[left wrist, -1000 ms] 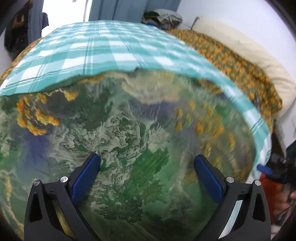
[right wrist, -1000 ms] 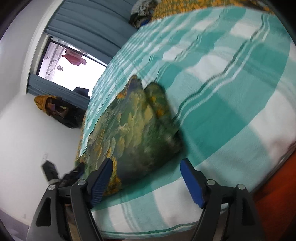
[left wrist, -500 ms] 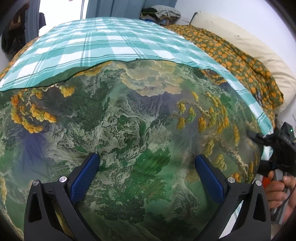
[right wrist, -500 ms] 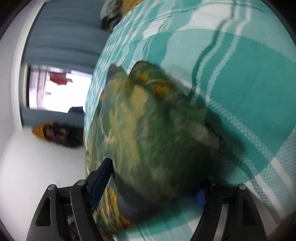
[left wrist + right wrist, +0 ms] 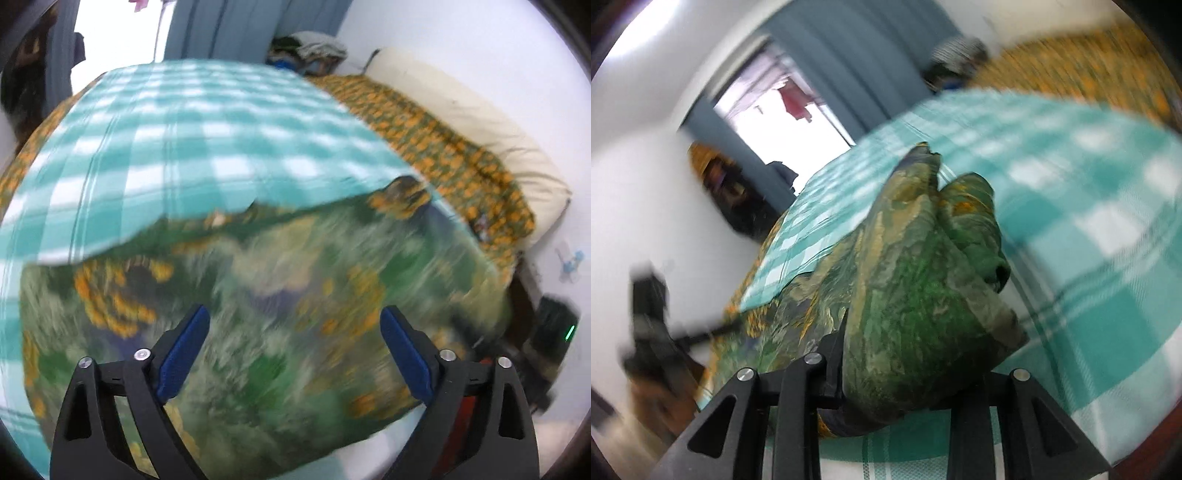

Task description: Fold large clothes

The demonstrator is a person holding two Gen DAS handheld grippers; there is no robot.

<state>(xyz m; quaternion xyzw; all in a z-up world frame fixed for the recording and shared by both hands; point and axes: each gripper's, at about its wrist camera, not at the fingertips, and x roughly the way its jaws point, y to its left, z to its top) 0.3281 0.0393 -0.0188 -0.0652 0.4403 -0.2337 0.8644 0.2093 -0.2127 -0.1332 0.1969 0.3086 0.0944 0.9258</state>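
1. Lying across the near half of a teal-and-white checked bedspread [image 5: 184, 147], a large green garment printed with a landscape and orange blossoms [image 5: 258, 314] is spread flat under the left gripper [image 5: 291, 354] and bunched into a thick fold at the right gripper [image 5: 905, 391].

2. Doing this step well, by the look of it, means carrying the gathered right-hand edge across in one smooth arc, keeping the layers stacked so the fold lands square on the flat part rather than twisted.

3. A matching hold on the left side would probably keep the cloth taut; with only one side lifted, the loose fabric could sag and crease.

4. The right gripper's jaws are closing, and the right wrist view shows the bunched garment filling the gap between the black arms, the pads hidden behind the cloth, so it appears clamped on the fold.

5. The left gripper's blue pads [image 5: 183, 354] stand wide apart though its jaws are closing slightly; the garment lies beneath and between them, blurred, and nothing is pinched.

6. Beyond the bedspread, an orange-flowered green sheet [image 5: 443, 147] and a cream bolster pillow [image 5: 461, 107] run along the white wall, with blue-grey curtains [image 5: 240, 29] at the window.
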